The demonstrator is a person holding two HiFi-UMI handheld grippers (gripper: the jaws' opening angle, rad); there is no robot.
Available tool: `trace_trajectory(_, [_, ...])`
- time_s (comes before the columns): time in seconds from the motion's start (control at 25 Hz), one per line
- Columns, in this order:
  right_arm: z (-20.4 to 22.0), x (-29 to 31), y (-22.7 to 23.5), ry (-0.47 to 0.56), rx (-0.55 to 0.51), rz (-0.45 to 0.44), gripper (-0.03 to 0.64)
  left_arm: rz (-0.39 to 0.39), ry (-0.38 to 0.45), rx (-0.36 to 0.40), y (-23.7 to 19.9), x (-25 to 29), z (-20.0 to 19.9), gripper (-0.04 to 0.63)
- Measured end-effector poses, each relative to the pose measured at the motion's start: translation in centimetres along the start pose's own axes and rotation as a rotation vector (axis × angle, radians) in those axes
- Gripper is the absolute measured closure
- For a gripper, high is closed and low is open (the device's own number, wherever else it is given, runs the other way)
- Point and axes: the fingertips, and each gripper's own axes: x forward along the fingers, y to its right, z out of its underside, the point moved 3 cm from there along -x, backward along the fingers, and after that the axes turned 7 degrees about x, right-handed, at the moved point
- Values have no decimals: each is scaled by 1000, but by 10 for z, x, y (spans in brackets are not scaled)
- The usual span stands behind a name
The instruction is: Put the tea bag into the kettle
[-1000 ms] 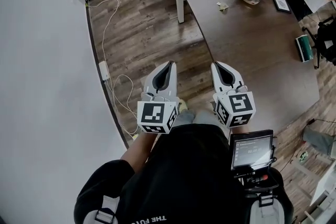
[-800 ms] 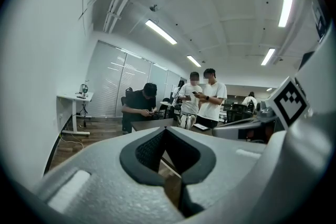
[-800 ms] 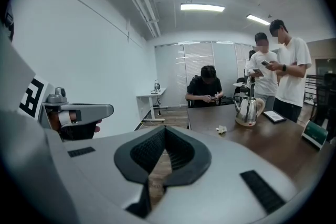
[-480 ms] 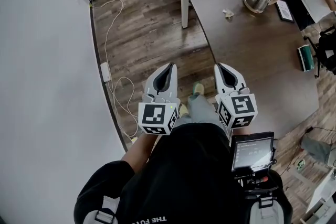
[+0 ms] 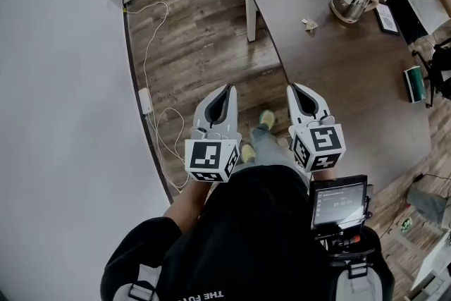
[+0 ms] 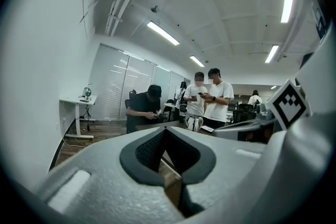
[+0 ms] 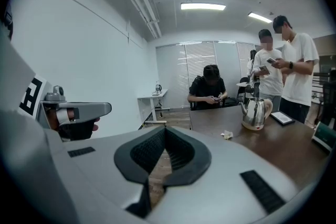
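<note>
Tea bag (image 5: 309, 25): lying on the table (image 5: 338, 74); probably light, limp, tearable, so pinching its paper edge is looking safest.
Kettle (image 5: 350, 0): standing nearby.
Left gripper (image 5: 227, 91), right gripper (image 5: 297, 91): both clenched, gripping nothing.

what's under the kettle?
The kettle stands on what looks like a round base on the brown table. The surface under it is covered. The tea bag lies apart, on the table beside it.

Silver kettle (image 5: 350, 0), pale tea bag (image 5: 310, 25), dark brown table (image 5: 338, 81), wood-grain floor (image 5: 204, 46).
</note>
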Motion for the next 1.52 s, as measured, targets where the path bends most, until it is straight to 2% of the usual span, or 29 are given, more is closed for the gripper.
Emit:
trace_trajectory(0.48, [-23,44,30,13,8,0,612,10,1,29,-13,52,-13,593])
trace_trajectory(1.32, [-68,129,98,0,57,48,612,31,-58,36,-48,167,-38,593])
trace_trajectory(1.52, [-78,135,113,12,107,42,612,62,-71,47,-42,190,-48,593])
